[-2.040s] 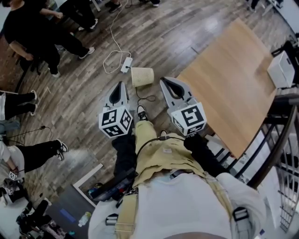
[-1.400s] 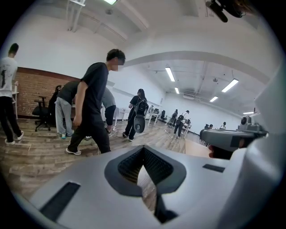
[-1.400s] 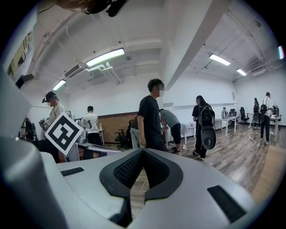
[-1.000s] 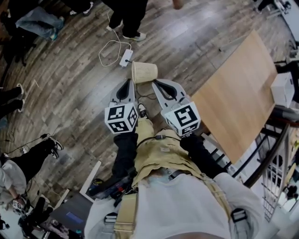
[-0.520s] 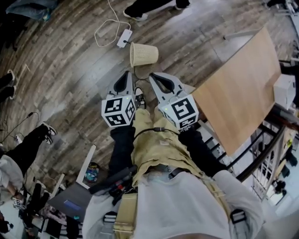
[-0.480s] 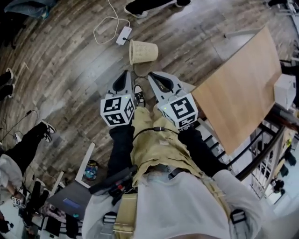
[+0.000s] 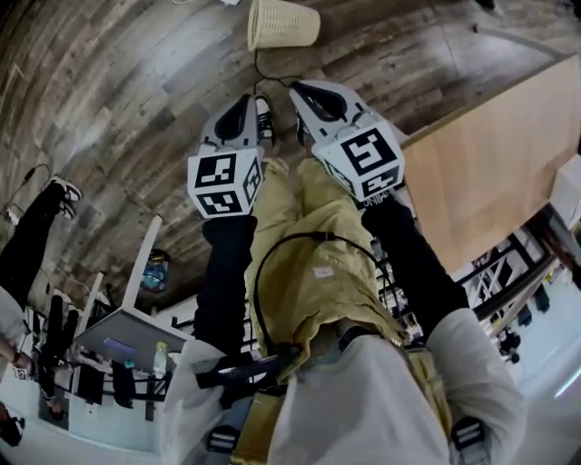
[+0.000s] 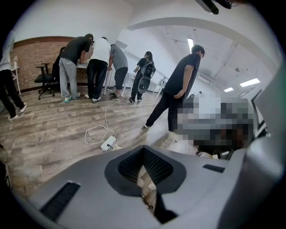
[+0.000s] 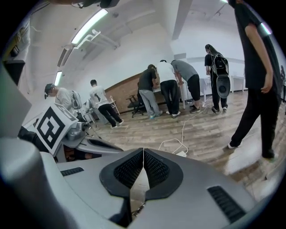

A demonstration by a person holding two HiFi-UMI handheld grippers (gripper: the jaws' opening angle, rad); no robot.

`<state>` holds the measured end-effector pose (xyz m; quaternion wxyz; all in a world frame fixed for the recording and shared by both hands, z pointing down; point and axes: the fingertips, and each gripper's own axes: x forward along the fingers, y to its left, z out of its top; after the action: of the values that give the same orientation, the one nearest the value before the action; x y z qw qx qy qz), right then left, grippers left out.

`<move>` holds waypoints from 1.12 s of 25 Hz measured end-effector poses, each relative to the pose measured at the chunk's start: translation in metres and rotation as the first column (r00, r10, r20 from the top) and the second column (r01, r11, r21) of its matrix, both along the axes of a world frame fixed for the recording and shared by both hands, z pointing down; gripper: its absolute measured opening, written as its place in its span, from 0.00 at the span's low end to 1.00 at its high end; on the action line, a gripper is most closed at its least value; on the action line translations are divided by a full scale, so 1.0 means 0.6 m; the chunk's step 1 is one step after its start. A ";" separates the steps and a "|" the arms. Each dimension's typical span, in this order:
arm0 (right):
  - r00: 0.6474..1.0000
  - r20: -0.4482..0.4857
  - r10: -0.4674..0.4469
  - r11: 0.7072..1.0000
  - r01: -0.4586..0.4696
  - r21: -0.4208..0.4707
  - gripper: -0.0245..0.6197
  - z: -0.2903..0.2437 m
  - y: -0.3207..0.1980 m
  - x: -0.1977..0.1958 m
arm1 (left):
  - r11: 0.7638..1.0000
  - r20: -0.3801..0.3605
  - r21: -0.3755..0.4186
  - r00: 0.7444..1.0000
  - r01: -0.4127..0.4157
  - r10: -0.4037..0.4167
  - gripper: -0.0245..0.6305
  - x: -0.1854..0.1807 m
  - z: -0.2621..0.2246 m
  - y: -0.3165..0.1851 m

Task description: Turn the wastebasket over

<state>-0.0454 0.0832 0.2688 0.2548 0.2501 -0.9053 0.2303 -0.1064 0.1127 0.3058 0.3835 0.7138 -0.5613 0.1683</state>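
Note:
The beige woven wastebasket (image 7: 282,24) lies on its side on the wood floor at the top of the head view, its mouth toward the left. Both grippers are held side by side just short of it, pointing at it. My left gripper (image 7: 243,100) has its ribbed pads (image 8: 134,163) meeting at the tip, shut on nothing. My right gripper (image 7: 301,91) is also shut and empty, its pads (image 9: 154,167) pressed together. Neither touches the basket. In both gripper views the grippers' own bodies hide the basket.
A light wooden table (image 7: 508,163) stands to the right, with a railing beyond it. A white power strip (image 8: 108,143) with a looped cable lies on the floor ahead. Several people stand farther back, one walking close by (image 8: 178,89). A laptop (image 7: 118,341) sits at lower left.
Both grippers have come down toward the floor and tilted further downward. The basket has slid to the top edge of the head view; it still lies on its side.

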 end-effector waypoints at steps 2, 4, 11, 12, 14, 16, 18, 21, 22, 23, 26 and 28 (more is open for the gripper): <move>1.000 -0.018 0.002 1.000 -0.003 -0.025 0.07 0.065 -0.009 0.004 | 0.999 0.010 -0.026 1.000 -0.023 0.023 0.04 0.004 0.057 0.010; 0.999 -0.036 -0.003 0.999 0.001 -0.051 0.07 0.138 -0.017 0.004 | 0.997 0.017 -0.048 0.998 -0.058 0.059 0.04 0.007 0.114 0.016; 0.996 -0.087 -0.019 0.988 0.005 -0.153 0.07 0.335 -0.002 0.000 | 0.980 0.002 -0.134 0.989 -0.144 0.146 0.04 0.008 0.281 0.046; 0.996 -0.086 -0.021 0.988 0.007 -0.157 0.07 0.334 0.001 0.010 | 0.978 -0.006 -0.142 0.988 -0.152 0.153 0.04 0.019 0.283 0.047; 0.996 -0.083 -0.028 0.986 0.013 -0.167 0.07 0.335 0.003 0.023 | 0.973 -0.024 -0.160 0.986 -0.167 0.166 0.04 0.036 0.292 0.045; 0.995 -0.090 -0.040 0.983 0.023 -0.183 0.07 0.355 0.003 0.023 | 0.967 -0.038 -0.181 0.983 -0.182 0.178 0.04 0.039 0.315 0.041; 0.993 -0.104 -0.053 0.979 0.031 -0.203 0.07 0.389 -0.001 0.013 | 0.960 -0.051 -0.202 0.980 -0.196 0.190 0.04 0.032 0.345 0.031; 0.990 -0.123 -0.069 0.971 0.038 -0.237 0.07 0.431 -0.016 -0.006 | 0.948 -0.073 -0.223 0.974 -0.227 0.217 0.04 0.023 0.381 0.007; 0.989 -0.130 -0.074 0.967 0.039 -0.253 0.07 0.445 -0.019 -0.009 | 0.944 -0.072 -0.223 0.970 -0.244 0.233 0.04 0.025 0.389 -0.002; 0.987 -0.136 -0.080 0.962 0.040 -0.272 0.07 0.462 -0.020 -0.010 | 0.940 -0.066 -0.223 0.966 -0.258 0.249 0.04 0.028 0.398 -0.010; 0.984 -0.145 -0.102 0.947 0.051 -0.318 0.07 0.528 -0.022 -0.011 | 0.940 -0.062 -0.244 0.971 -0.240 0.232 0.04 0.032 0.443 -0.031; 0.984 -0.148 -0.103 0.941 0.049 -0.335 0.07 0.563 -0.034 -0.015 | 0.944 -0.064 -0.266 0.981 -0.193 0.183 0.04 0.028 0.475 -0.050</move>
<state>-0.0541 0.0626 0.6068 0.3749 0.1866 -0.8391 0.3472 -0.0898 0.0829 0.5907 0.4703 0.7082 -0.4548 0.2655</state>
